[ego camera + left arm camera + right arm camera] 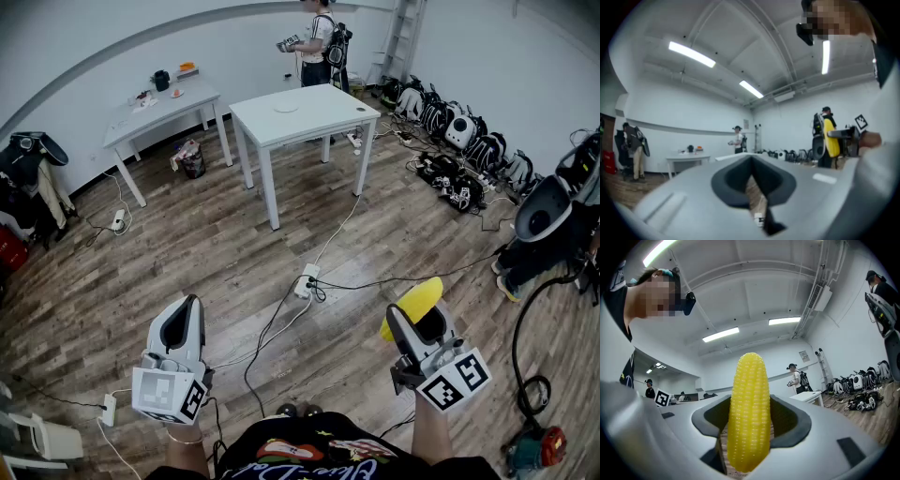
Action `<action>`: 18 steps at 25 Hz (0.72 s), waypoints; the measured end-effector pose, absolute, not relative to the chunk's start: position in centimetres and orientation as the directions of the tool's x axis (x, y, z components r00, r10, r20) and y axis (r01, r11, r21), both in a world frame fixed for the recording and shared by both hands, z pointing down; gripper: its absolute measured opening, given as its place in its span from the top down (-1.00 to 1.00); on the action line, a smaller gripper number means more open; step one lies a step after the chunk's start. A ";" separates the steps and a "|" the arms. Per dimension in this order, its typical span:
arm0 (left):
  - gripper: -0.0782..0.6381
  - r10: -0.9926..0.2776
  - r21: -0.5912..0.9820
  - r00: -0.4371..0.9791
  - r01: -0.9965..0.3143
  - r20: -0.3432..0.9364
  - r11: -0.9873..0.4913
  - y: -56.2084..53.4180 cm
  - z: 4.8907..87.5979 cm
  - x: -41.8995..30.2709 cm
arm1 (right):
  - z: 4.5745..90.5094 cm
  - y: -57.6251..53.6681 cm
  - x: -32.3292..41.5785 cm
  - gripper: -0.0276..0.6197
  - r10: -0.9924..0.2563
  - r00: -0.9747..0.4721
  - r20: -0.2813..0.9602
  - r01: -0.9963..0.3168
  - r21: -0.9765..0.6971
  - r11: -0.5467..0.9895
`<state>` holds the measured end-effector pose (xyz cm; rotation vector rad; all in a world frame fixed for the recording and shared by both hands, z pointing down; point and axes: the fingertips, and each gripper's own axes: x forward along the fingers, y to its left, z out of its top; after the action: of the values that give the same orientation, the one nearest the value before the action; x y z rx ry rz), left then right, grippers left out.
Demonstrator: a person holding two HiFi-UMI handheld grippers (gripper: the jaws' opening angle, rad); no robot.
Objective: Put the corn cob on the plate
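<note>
A yellow corn cob [413, 303] stands up between the jaws of my right gripper [418, 324], which is shut on it. In the right gripper view the corn cob [749, 413] fills the middle and hides the gap of the gripper [750, 430]. My left gripper [184, 323] is held to the left over the wooden floor; its jaws meet with nothing between them [753, 180]. A small white plate [286, 108] lies on the white table [323, 120] far ahead, well beyond both grippers.
A power strip [307, 279] and cables lie on the floor between me and the white table. A grey table [155, 117] with small items stands at the back left. A person [319, 42] stands behind the white table. Backpacks [459, 131] line the right wall.
</note>
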<state>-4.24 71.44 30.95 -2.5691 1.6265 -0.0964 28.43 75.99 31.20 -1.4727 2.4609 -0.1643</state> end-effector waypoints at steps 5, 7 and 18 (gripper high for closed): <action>0.78 -0.902 -0.103 0.432 -0.897 0.007 -0.430 71.9 32.2 -2.3 | 32.5 75.4 30.1 0.13 -0.883 -0.447 -0.146 -0.850 -0.240 0.470; 0.78 -0.904 -0.084 0.428 -0.900 0.008 -0.427 71.3 32.4 -2.1 | 32.9 74.9 30.1 0.13 -0.878 -0.460 -0.134 -0.843 -0.242 0.479; 0.78 -0.917 -0.054 0.398 -0.916 -0.001 -0.397 62.3 34.1 -3.5 | 32.7 65.3 27.9 0.13 -0.858 -0.503 -0.107 -0.834 -0.202 0.514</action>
<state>-3.53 62.35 34.08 -2.5878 1.6987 -0.0454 27.85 65.25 32.74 -1.4481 2.5605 -0.1831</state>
